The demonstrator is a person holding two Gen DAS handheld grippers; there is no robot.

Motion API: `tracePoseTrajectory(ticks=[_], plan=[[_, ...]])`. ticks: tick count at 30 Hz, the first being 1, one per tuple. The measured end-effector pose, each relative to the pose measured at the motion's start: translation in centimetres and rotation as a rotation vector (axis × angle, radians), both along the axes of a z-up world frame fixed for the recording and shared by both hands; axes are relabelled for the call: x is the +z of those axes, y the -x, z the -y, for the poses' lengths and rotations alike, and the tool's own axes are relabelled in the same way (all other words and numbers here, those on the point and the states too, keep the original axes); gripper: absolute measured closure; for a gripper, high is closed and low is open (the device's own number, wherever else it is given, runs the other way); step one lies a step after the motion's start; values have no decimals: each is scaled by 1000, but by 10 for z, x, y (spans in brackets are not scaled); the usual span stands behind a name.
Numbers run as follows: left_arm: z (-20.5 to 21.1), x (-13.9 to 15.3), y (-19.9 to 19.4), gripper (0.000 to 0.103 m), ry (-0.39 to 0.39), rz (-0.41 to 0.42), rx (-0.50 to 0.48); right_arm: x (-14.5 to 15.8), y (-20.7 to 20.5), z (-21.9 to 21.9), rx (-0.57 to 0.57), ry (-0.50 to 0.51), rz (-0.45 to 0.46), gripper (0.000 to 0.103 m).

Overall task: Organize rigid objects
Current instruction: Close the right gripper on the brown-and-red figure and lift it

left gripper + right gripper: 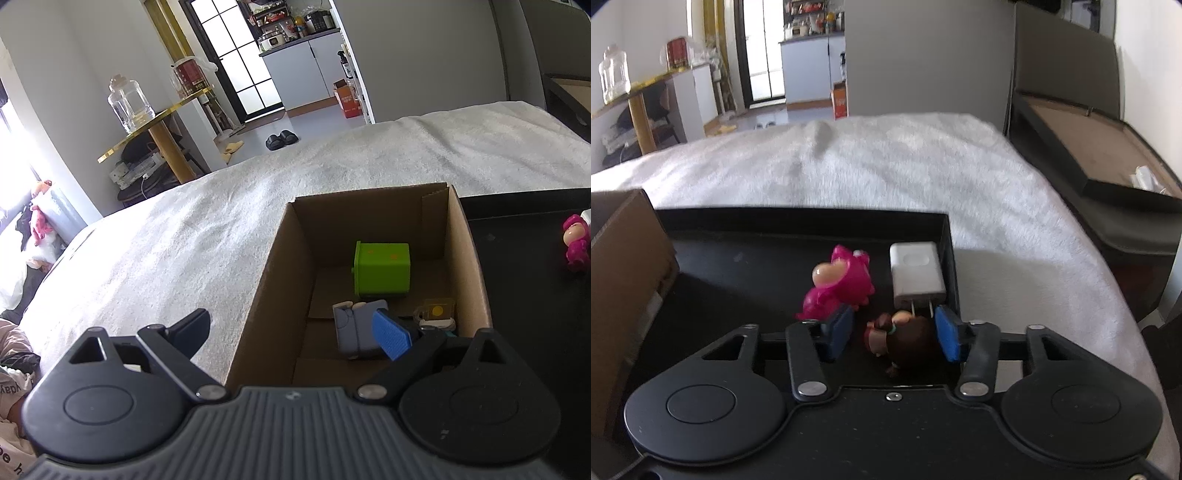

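In the left wrist view a cardboard box (280, 258) stands on a white blanket and holds a green block (382, 269), a grey-blue toy (356, 328) and a small clear packet with a yellow dot (437, 312). My left gripper (295, 328) is open and empty over the box's near left wall. In the right wrist view a black tray (738, 240) holds a pink bear figure (842, 284), a white charger (918, 275) and a brown figure (905, 341). My right gripper (894, 334) is open, its fingers either side of the brown figure.
The box and tray sit side by side on the white blanket (184, 240); the box wall (624, 280) is at the tray's left. The pink bear figure also shows in the left wrist view (576, 245). A dark bed frame (1108, 166) lies to the right.
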State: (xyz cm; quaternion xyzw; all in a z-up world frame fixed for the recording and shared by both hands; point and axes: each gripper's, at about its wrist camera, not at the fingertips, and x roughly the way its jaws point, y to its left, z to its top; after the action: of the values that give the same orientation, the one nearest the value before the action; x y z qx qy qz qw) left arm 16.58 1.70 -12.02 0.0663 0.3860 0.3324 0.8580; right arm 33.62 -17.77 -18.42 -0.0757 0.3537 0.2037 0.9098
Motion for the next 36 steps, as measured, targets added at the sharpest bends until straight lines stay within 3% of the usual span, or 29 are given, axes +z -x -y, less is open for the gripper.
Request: tracePoseTrajectory(ticks=[16,36], plan=[[-7,2,8,9,23,29,13,-6,6,-6,49,54,-38,61],[-30,7,31,9,102,102,27,48,48,-35,122,22,80,61]])
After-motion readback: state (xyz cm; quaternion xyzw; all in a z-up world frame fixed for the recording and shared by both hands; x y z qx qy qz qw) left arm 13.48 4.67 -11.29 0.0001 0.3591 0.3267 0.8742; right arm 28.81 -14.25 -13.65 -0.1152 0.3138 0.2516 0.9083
